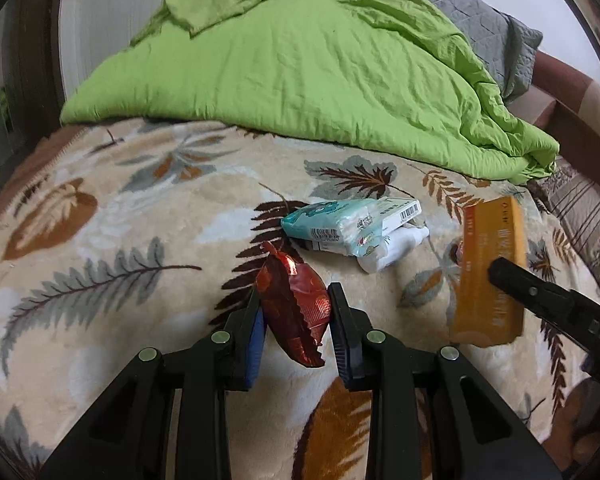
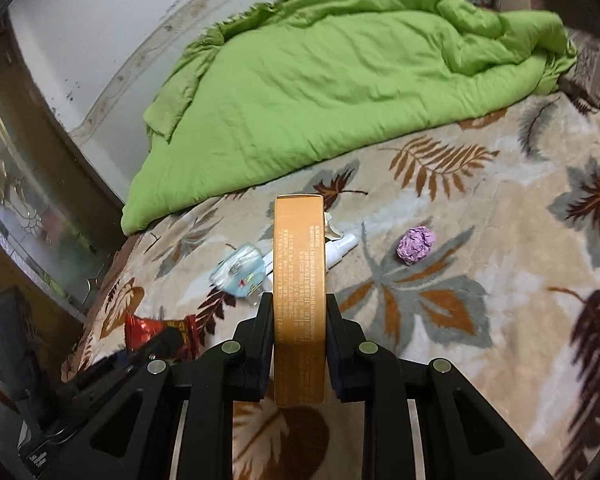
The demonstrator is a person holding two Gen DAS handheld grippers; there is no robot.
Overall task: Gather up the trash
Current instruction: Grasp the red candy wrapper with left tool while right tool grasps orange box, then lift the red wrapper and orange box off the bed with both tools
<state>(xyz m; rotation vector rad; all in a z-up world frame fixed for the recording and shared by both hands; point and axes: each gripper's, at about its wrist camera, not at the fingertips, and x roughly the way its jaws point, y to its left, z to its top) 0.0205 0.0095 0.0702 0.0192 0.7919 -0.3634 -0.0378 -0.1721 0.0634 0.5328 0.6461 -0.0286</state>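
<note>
My left gripper (image 1: 296,300) is shut on a crumpled red foil snack wrapper (image 1: 296,308), held above the leaf-patterned blanket (image 1: 100,240). My right gripper (image 2: 299,304) is shut on a long orange carton (image 2: 299,288), standing on its narrow edge between the pads. The same carton (image 1: 490,264) shows at the right of the left wrist view with a black finger across it. On the blanket lie a teal tissue pack (image 1: 340,224), a white box with a barcode (image 1: 400,212) and a white bottle (image 1: 392,248). A purple paper ball (image 2: 415,245) lies right of the carton.
A rumpled green quilt (image 1: 300,72) covers the far half of the bed, with a grey pillow (image 1: 496,32) behind it. A white wall (image 2: 100,32) and a glass-fronted cabinet (image 2: 16,184) border the bed's left side. A striped sheet (image 1: 592,216) shows at the right edge.
</note>
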